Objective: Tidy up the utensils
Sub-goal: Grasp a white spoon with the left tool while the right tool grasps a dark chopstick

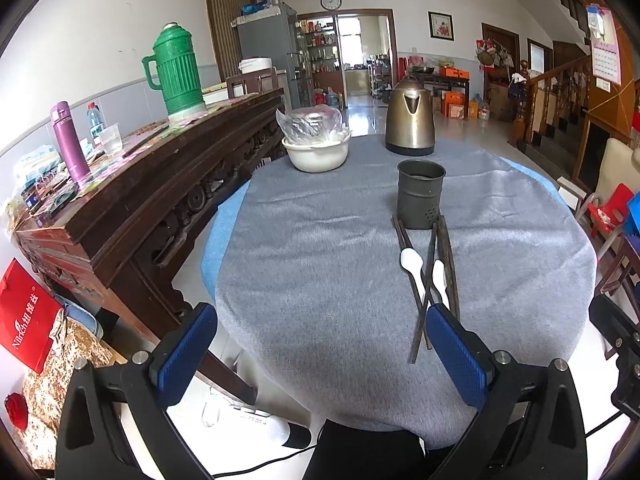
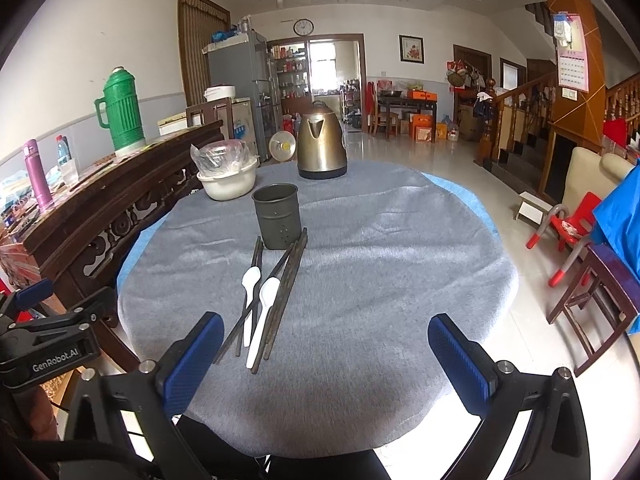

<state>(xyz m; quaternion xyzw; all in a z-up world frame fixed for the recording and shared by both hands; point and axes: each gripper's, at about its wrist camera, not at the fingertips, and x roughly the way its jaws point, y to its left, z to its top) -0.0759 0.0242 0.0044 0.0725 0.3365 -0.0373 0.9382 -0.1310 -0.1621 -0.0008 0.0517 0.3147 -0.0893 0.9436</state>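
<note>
A dark metal utensil holder (image 1: 420, 194) (image 2: 277, 216) stands upright on the grey-clothed round table (image 1: 312, 264) (image 2: 380, 256). In front of it lie several dark chopsticks (image 1: 445, 264) (image 2: 289, 272) and two white plastic spoons (image 1: 412, 266) (image 2: 264, 308), loosely crossed. My left gripper (image 1: 322, 344) is open and empty above the table's near edge, left of the utensils. My right gripper (image 2: 326, 350) is open and empty, just right of the utensils' near ends. The left gripper's body shows at the left edge of the right wrist view (image 2: 48, 344).
A brass kettle (image 1: 410, 120) (image 2: 321, 146) and a white bowl with a plastic bag (image 1: 316, 148) (image 2: 226, 178) stand at the table's far side. A carved wooden sideboard (image 1: 132, 184) with a green thermos (image 1: 176, 68) runs along the left. Chairs (image 2: 576, 232) stand at the right.
</note>
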